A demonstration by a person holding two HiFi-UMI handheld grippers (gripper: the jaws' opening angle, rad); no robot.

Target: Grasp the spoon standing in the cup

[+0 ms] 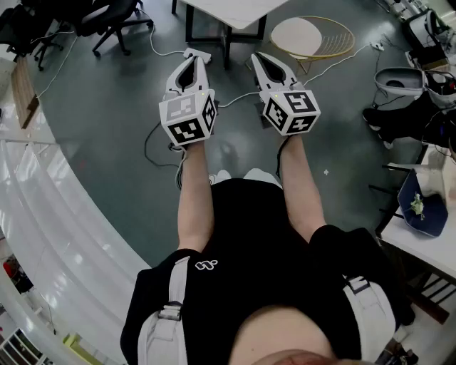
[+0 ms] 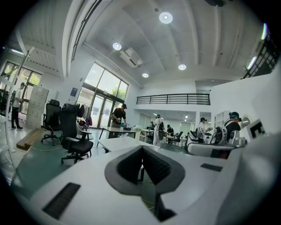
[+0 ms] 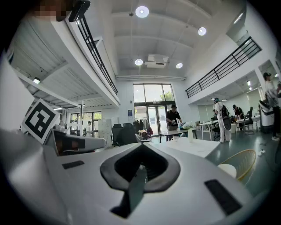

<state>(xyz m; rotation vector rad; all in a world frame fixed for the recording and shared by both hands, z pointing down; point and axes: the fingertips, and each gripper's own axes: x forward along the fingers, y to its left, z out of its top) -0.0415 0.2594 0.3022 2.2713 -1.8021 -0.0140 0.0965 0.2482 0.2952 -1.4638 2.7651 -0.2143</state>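
No cup and no spoon show in any view. I hold both grippers level, side by side at arm's length over a grey-green floor. My left gripper (image 1: pixel 190 63) has its jaws together at the tips, with nothing between them, and its marker cube faces me. My right gripper (image 1: pixel 263 60) is likewise shut and empty. In the left gripper view the left gripper (image 2: pixel 142 148) points into a large hall towards a white table (image 2: pixel 115 143). In the right gripper view the right gripper (image 3: pixel 141 147) points at the same table (image 3: pixel 193 146).
A white table (image 1: pixel 231 10) stands ahead, with a round gold-wire chair (image 1: pixel 311 37) to its right and black office chairs (image 1: pixel 114 17) at the far left. Cables (image 1: pixel 160 153) trail on the floor. A desk edge (image 1: pixel 420 242) is at my right and a curved white ledge (image 1: pixel 50 214) at my left. Several people stand far off.
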